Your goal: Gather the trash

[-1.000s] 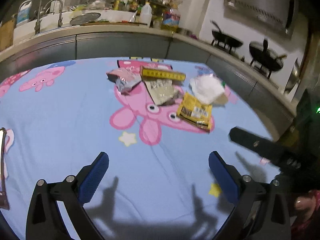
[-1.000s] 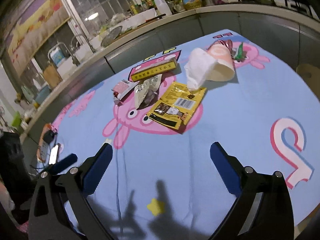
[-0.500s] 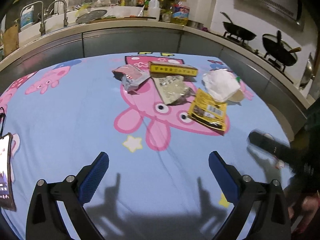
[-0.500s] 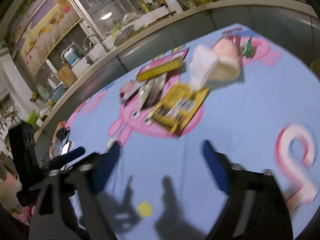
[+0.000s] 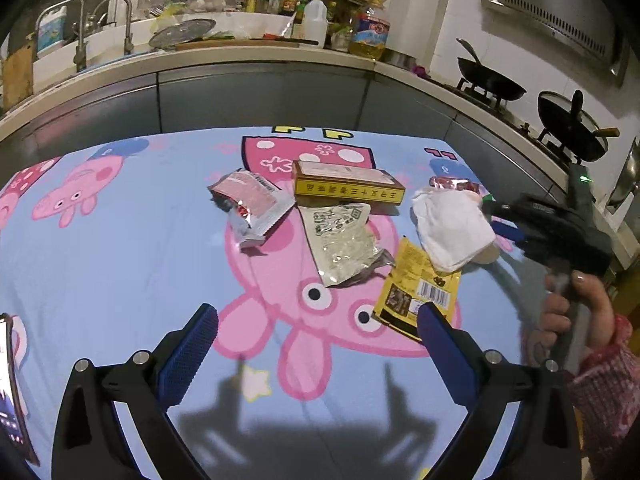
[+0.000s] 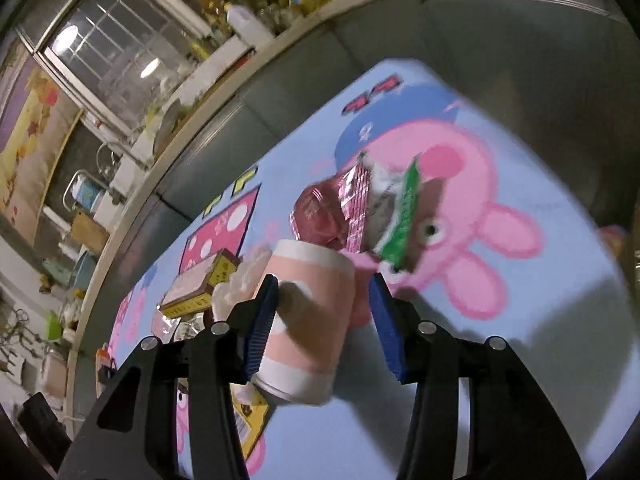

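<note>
So basically nothing's been collected yet, far as I can tell. The whole pile of trash sits on the cartoon pig tablecloth (image 5: pixel 100 264), bunched near the middle and the far right side. No bin or bag shows up in either view, so I can't say where any of it is meant to go.

Going big to small: the yellow box (image 5: pixel 347 189) lies flat at the back, the clear crinkly wrapper (image 5: pixel 344 244) is right in front of it, the silver-and-pink packet (image 5: pixel 250 204) off to its left, and the yellow sachet (image 5: pixel 418 290) nearest the left gripper. A white tissue (image 5: pixel 452 228) is stuffed in the mouth of the pink paper cup (image 6: pixel 308 312), which lies on its side — and just behind the cup there's a small pink foil wrapper (image 6: pixel 332 212) and a green one (image 6: pixel 404 220).

The right gripper (image 6: pixel 324 320) is the only thing actually doing work: its jaws are closing with the cup between them. The left pad looks to be against the cup wall, the right pad not quite there yet, so I'd call it mid-grab, not a hold. The left gripper (image 5: pixel 316 354) hangs wide open over bare cloth, holding nothing.

So my read — first pick in progress, everything else left to go.
</note>
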`<state>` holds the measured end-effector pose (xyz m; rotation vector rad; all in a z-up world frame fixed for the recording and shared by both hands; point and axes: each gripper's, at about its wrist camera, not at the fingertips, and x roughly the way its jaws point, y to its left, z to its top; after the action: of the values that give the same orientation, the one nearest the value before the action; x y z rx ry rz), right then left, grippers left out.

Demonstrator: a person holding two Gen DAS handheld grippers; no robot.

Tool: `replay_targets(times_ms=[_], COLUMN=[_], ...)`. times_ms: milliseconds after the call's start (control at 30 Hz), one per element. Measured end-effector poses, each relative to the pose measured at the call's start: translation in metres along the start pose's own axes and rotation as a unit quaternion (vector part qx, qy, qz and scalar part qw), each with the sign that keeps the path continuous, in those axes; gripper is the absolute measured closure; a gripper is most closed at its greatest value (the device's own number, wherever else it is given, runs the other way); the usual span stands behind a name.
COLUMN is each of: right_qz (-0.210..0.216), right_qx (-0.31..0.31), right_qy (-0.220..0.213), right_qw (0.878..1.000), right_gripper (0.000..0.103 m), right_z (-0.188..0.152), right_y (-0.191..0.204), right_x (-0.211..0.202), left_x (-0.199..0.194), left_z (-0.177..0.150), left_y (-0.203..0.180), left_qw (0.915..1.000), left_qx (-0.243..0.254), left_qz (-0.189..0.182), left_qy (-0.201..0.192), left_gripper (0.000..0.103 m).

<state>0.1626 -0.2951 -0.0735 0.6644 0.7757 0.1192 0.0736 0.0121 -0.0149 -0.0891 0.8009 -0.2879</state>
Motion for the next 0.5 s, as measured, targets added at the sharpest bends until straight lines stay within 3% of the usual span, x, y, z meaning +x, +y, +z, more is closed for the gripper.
replay_targets(times_ms=[167,300,400,500], right_qz=[0.074,0.136,0.111,0.058], right_qx=[-0.065,-0.121,-0.147,-0.117], right_qy=[0.067,0.128,0.074,0.003], right_qw=[0.993,0.975,0.98,0.991], right_gripper=[0.057,0.057,0.049,0.047], right_z=[-0.043,-0.089,-0.078,-0.034], right_y=[0.051,0.089,0.085,0.054], right_x=[0.021,0.029,0.009,-0.013], left_x=[0.0,0.002,0.003,0.006], left_z=[0.002,0.008,0.011,0.016], left_y=[-0.004,-0.005,-0.008,-0.015], left_qw=[1.0,0.9999,0.9999,0.9997], left_qx=[0.009,0.004,0.006,0.019], left_qz=[0.0,-0.01,-0.014,-0.018], left_qy=[0.0,0.0,-0.001,-0.003], left_gripper=[0.005,0.005,0.005,0.006])
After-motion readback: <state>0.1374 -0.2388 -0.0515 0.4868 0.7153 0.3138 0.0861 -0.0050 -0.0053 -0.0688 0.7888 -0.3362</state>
